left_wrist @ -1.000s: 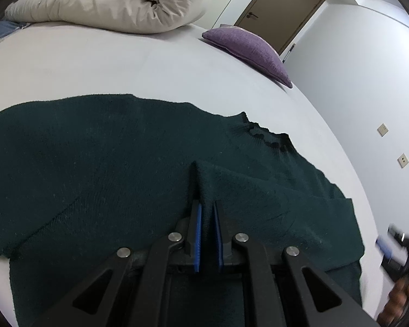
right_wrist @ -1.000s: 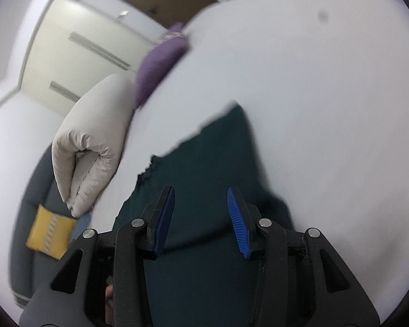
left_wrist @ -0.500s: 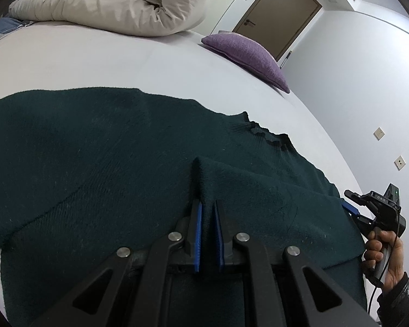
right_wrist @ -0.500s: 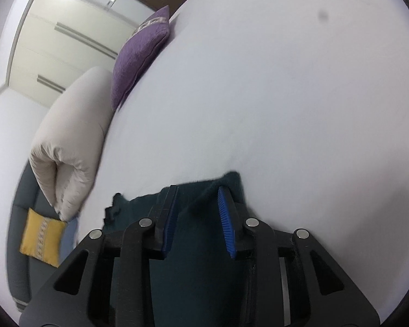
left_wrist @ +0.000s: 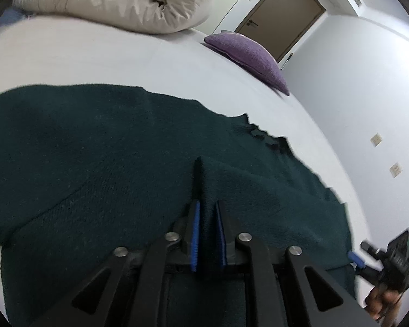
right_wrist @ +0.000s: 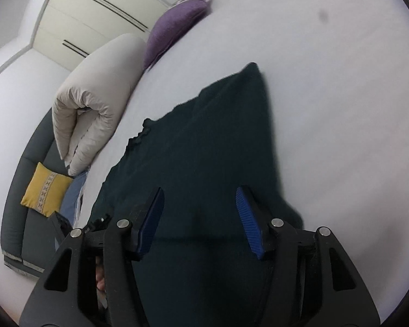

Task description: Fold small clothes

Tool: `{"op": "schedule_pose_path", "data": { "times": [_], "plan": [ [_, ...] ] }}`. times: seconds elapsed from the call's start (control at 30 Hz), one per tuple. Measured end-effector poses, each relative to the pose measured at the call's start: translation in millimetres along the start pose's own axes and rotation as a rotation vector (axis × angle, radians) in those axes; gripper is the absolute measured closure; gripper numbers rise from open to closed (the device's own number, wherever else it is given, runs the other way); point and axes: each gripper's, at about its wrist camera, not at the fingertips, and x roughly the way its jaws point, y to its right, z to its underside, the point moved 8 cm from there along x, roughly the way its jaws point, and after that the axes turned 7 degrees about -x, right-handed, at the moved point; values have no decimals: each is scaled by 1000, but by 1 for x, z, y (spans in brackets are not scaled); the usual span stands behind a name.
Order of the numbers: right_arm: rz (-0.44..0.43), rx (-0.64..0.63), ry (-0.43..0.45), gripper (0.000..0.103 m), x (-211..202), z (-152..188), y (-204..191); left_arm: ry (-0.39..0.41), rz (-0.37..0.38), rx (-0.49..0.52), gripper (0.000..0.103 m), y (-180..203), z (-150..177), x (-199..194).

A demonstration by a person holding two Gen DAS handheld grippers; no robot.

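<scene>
Sweater [left_wrist: 101,158] was the main thing here, a dark green knit one spread flat on the white bed [left_wrist: 122,62], taking up most of the near side of the mattress. Its scalloped neckline pointed toward the purple pillow [left_wrist: 248,51], which sat at the far edge of the bed past the sweater. A rolled-up beige duvet [left_wrist: 117,2] lay beyond the sweater too, to the left of that pillow in the left wrist view.

Left tool [left_wrist: 207,234] had a raised ridge of the sweater's fabric standing between its blue pads. The jaws had just been easing apart a little, with a thin gap showing on each side of the fold, so honestly I couldn't tell if the pads were still pinching it or had let go.

Right tool [right_wrist: 201,218] was over the sweater's right-hand part, near the edge where the knit meets bare sheet. Its jaws had just been opening and stood wide apart, with only flat sweater visible beneath them and nothing clamped. From the left wrist view you could see that right tool at the sweater's lower right corner, blurry, with a hand [left_wrist: 381,299] wrapped around its handle.

Off the bed, past the duvet in the right wrist view, a yellow cushion [right_wrist: 46,190] sat on a dark grey sofa [right_wrist: 21,218].
</scene>
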Motion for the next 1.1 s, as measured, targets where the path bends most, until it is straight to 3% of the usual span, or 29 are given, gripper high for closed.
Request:
{"op": "schedule_pose_path", "data": {
  "times": [0.03,0.1,0.17,0.3,0.4,0.5,0.57,0.67,0.77,0.83,0.97,1.03,1.1],
  "plan": [
    [31,-35,31,48,-12,-1,-7,-4,-6,3,79,0,-3,-5],
    [67,-130,106,48,-41,-4,-31,18,-34,10,52,-1,-6,-18],
    [96,-214,157,47,-64,1,-55,65,-45,-15,34,-4,-12,-42],
    [129,-381,250,21,-99,19,-114,150,-10,-35,32,-19,-21,-106],
    [117,-452,347,0,-118,32,-160,214,-23,-109,32,-64,-26,-160],
    [53,-442,338,0,-123,44,-188,286,-52,-307,32,-149,-30,-214],
    [-36,-385,257,0,-113,54,-203,322,-78,-427,32,-201,-28,-241],
    [-122,-341,163,0,-105,70,-220,380,-130,-548,32,-264,-24,-274],
    [-162,-300,117,1,-93,86,-230,423,-142,-655,32,-303,-21,-292],
    [-179,-263,88,5,-82,93,-231,431,-105,-739,33,-323,-19,-290],
    [-185,-213,53,11,-65,103,-229,450,-83,-789,43,-332,-30,-279],
    [-178,-218,51,12,-60,107,-229,453,-71,-831,57,-343,-40,-270],
    [-177,-215,43,14,-51,107,-225,435,-74,-884,91,-355,-41,-263]
  ]
}}
